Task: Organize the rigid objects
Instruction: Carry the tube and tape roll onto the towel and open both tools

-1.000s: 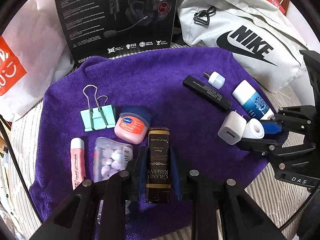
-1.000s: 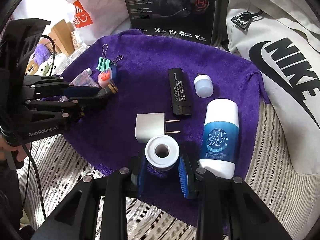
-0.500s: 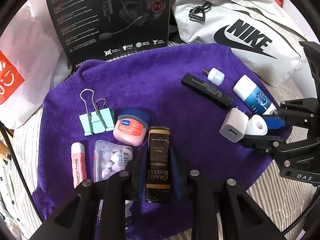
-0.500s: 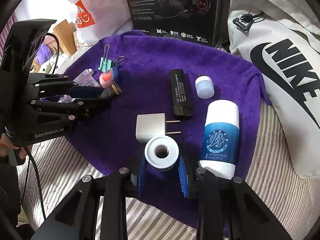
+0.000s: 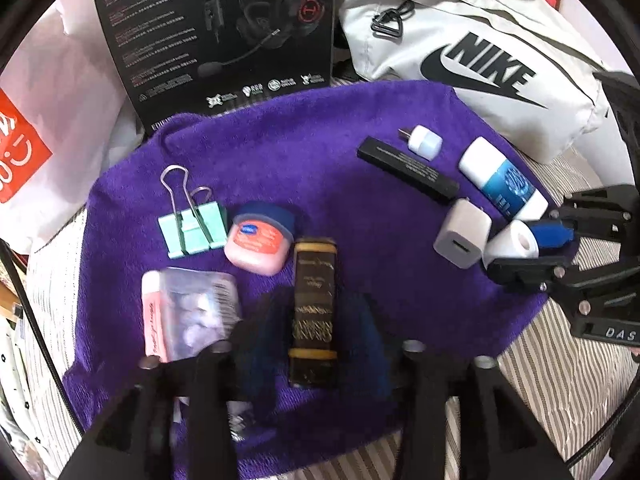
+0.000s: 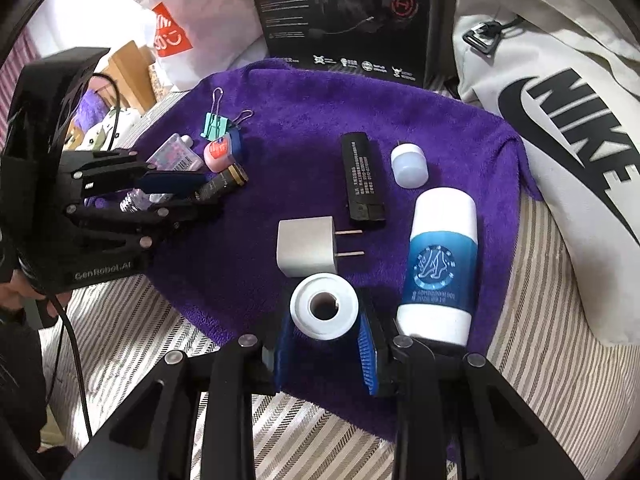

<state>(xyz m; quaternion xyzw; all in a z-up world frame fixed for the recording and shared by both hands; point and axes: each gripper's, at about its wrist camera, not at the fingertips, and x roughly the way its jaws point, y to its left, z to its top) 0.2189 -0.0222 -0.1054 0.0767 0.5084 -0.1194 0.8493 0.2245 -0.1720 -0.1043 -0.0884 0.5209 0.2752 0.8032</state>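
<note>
A black-and-gold box [image 5: 314,308] lies on the purple towel [image 5: 320,152] between the blurred fingers of my left gripper [image 5: 316,320]. Its jaws are opening and the pads stand clear of the box on both sides. My right gripper [image 6: 326,320] is shut on a white tape roll [image 6: 324,306] at the towel's near edge, beside a white charger plug [image 6: 306,246] and a white-and-blue bottle [image 6: 440,268]. The left wrist view shows the same roll [image 5: 512,242] in the right gripper [image 5: 532,244].
On the towel also lie a mint binder clip [image 5: 192,228], a pink jar [image 5: 258,246], a pink tube [image 5: 152,320], a clear pill pack [image 5: 200,308], a black bar [image 5: 408,170] and a small white cap [image 5: 424,142]. A headset box [image 5: 224,28] and a grey bag [image 5: 480,60] stand behind.
My left gripper's jaws have spread apart and let go of the black-and-gold box. The right gripper still holds the tape roll in the same place.
</note>
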